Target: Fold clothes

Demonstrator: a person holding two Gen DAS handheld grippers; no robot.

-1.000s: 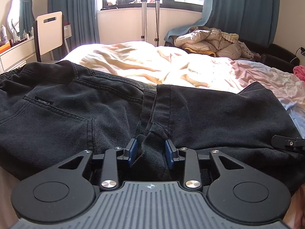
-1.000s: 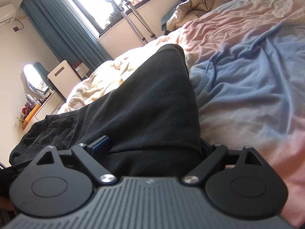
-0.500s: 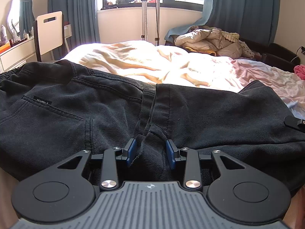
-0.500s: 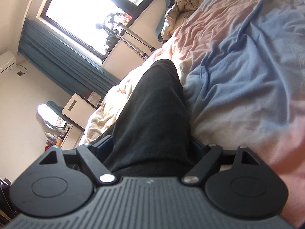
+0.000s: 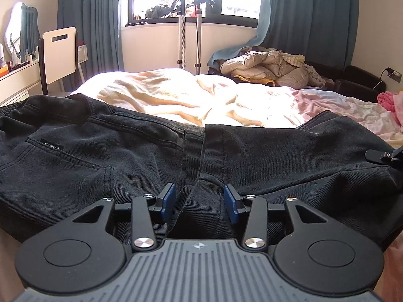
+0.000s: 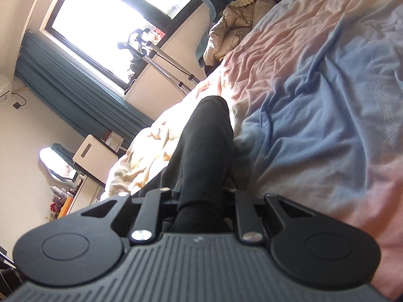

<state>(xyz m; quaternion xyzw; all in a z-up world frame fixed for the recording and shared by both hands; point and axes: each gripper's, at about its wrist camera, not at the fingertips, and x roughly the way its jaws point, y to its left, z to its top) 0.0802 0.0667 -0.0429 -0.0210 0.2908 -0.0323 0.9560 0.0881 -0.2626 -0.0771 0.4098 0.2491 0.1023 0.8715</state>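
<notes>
Black jeans (image 5: pixel 105 161) lie across the near edge of the bed (image 5: pixel 176 95), back pocket at left, crotch seam in the middle. My left gripper (image 5: pixel 199 197) has its blue pads either side of a raised fold of denim at the crotch seam and pinches it. My right gripper (image 6: pixel 201 196) is shut on a bunched end of the jeans (image 6: pixel 204 136), tilted steeply; its fingertips are hidden by the cloth. Part of the right gripper shows at the right edge of the left wrist view (image 5: pixel 385 156).
The bed has a cream, pink and blue sheet (image 6: pixel 314 105). A beige padded jacket (image 5: pixel 264 68) lies at the far side. A white chair (image 5: pixel 59 52) and desk stand at left, a clothes steamer stand (image 5: pixel 189 30) by the window.
My right gripper has closed in on the jeans leg and rolled further over while lifting. The left gripper has stayed on the crotch fold, with the view slightly raised.
</notes>
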